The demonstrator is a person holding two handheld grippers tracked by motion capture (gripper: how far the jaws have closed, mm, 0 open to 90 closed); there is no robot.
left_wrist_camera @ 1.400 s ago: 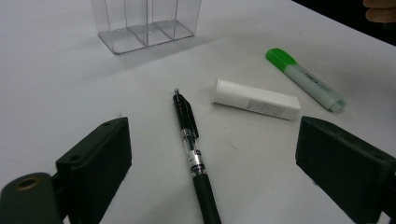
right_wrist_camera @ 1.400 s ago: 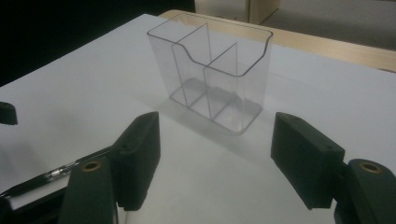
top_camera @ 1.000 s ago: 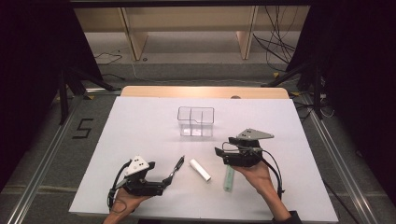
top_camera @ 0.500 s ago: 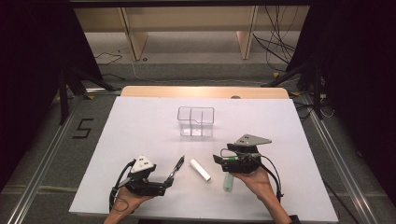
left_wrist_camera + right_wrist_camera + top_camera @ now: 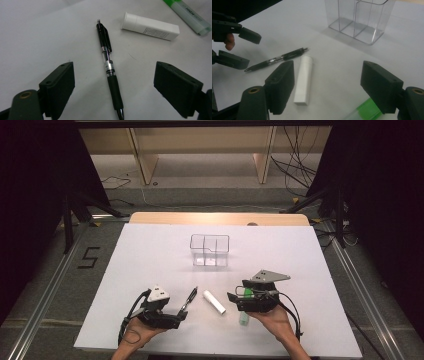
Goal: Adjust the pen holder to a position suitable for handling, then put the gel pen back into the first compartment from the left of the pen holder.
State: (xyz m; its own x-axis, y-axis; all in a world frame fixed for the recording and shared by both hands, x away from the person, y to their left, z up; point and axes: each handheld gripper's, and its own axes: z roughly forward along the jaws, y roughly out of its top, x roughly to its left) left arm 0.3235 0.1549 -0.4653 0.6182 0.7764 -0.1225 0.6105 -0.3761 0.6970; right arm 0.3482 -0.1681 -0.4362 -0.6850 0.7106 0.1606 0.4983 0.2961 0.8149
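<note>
A black pen (image 5: 190,297) lies on the white table (image 5: 150,255), left of a white capped tube (image 5: 214,301). My left gripper (image 5: 182,312) points right at the pen's tip end. In the left gripper view the pen (image 5: 109,62) runs between the wide jaws of this gripper (image 5: 115,87). They have just been closing a little, and the pads stay off the pen. My right gripper (image 5: 232,299) hovers open over a green highlighter (image 5: 243,317). Between its jaws (image 5: 328,82) I see bare table, with the tube (image 5: 303,78) at the left jaw and the highlighter (image 5: 364,111) low right.
A clear plastic box (image 5: 210,250) with compartments stands at mid-table, beyond both grippers; it appears at top right as the box (image 5: 359,20) in the right gripper view. The left gripper (image 5: 252,51) appears there at far left. Cables trail from both grippers.
My right gripper has come a little nearer the front edge, lower over the green highlighter. The left gripper has barely shifted. Pen, tube and box lie as before.
</note>
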